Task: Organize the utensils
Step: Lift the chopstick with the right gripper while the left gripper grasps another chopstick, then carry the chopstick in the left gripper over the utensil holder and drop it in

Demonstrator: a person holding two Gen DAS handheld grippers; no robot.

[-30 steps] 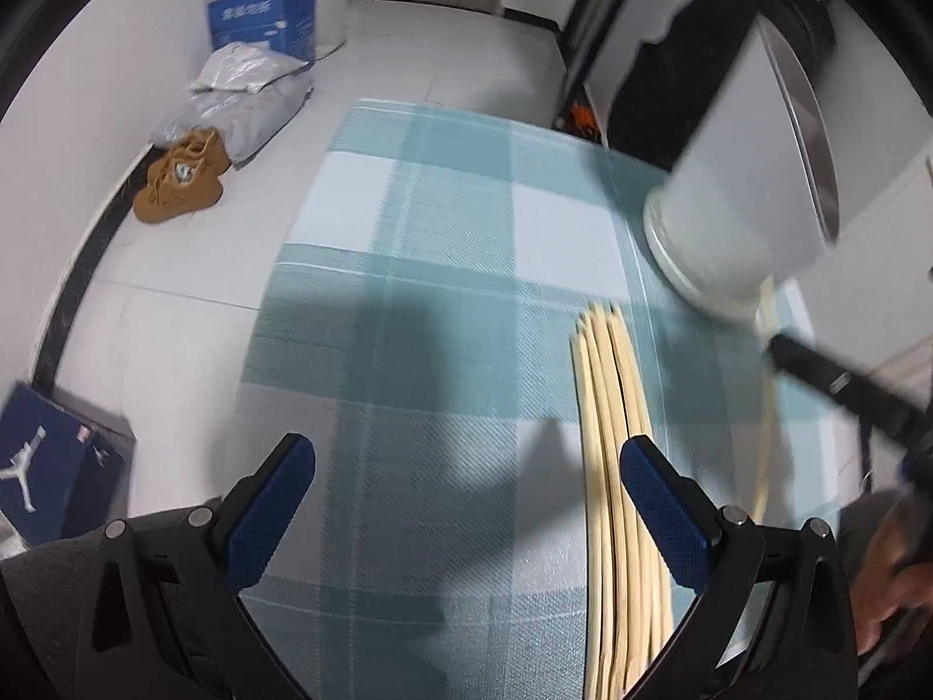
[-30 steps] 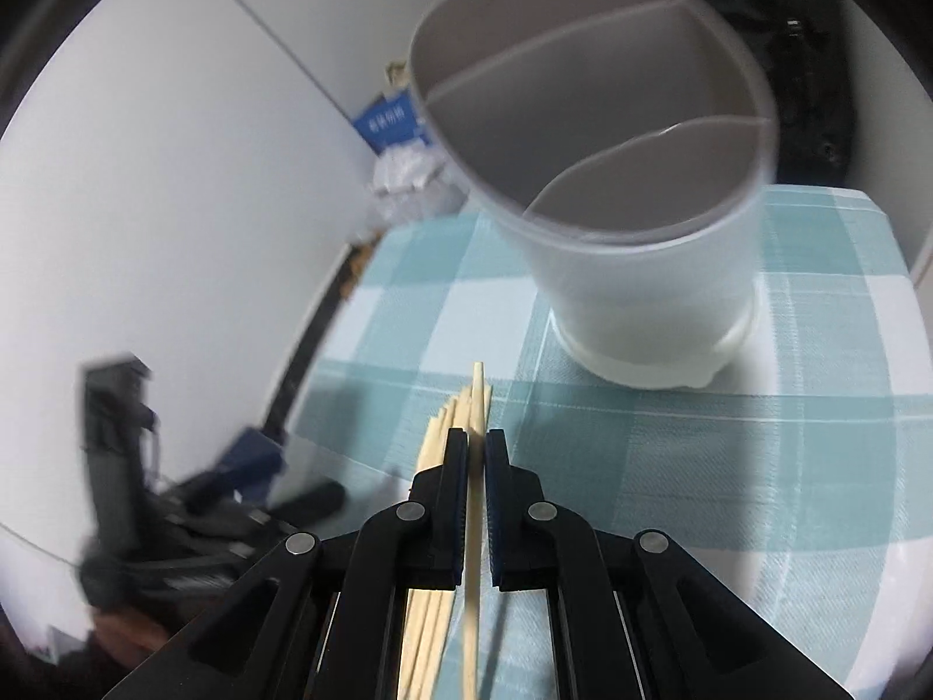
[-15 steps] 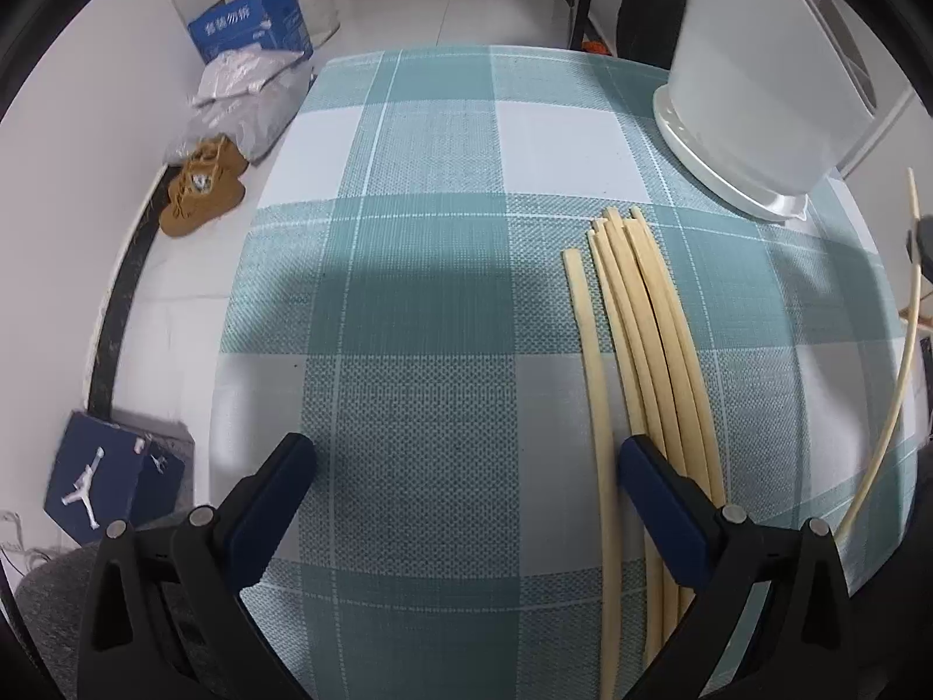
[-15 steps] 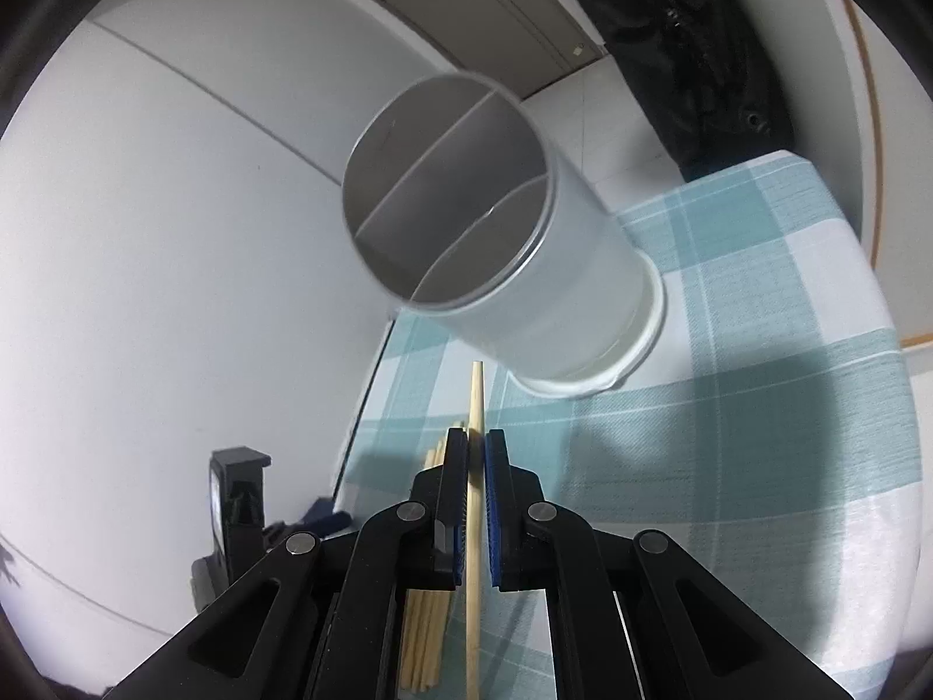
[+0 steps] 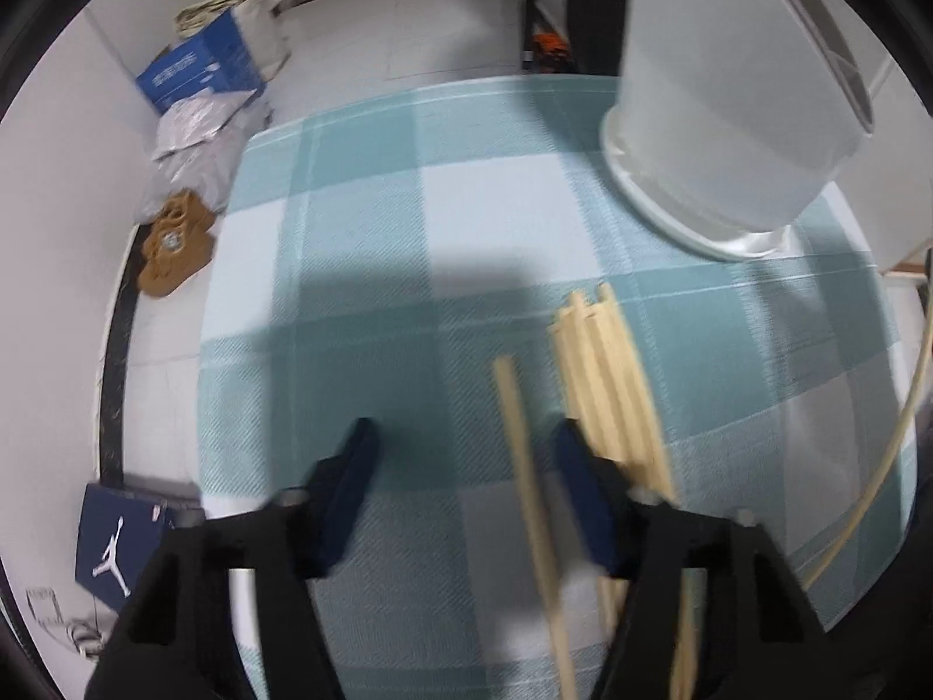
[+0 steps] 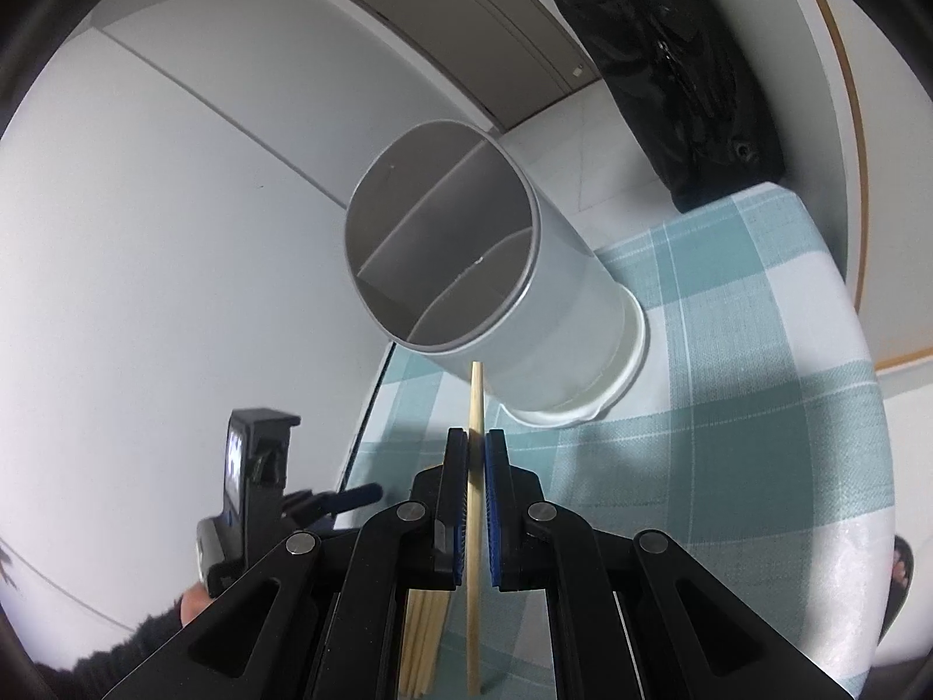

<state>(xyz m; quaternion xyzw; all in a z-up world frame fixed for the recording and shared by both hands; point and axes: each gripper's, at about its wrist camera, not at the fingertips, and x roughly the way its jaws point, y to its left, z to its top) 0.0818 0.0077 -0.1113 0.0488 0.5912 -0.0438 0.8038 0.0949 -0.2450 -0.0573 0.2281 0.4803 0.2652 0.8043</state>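
My right gripper [image 6: 477, 440] is shut on one wooden chopstick [image 6: 475, 402], held in the air with its tip just below the rim of the white three-compartment utensil holder [image 6: 466, 268]. That chopstick also shows at the right edge of the left wrist view [image 5: 898, 426]. The holder [image 5: 735, 116] stands on the teal checked tablecloth [image 5: 408, 291]. My left gripper [image 5: 466, 455] is open, low over the cloth, with a single chopstick [image 5: 525, 466] between its fingers. A bundle of several chopsticks [image 5: 612, 373] lies just past the right finger.
The table's left edge drops to a tiled floor with a brown slipper pair [image 5: 172, 245], bags and a blue box [image 5: 198, 73], and a Jordan box [image 5: 122, 548]. A black garment [image 6: 688, 58] hangs beyond the table. My left gripper's body shows in the right wrist view [image 6: 251, 490].
My left gripper has narrowed its jaws and moved forward around the lone chopstick. My right gripper has lifted its chopstick higher and closer to the holder's rim.
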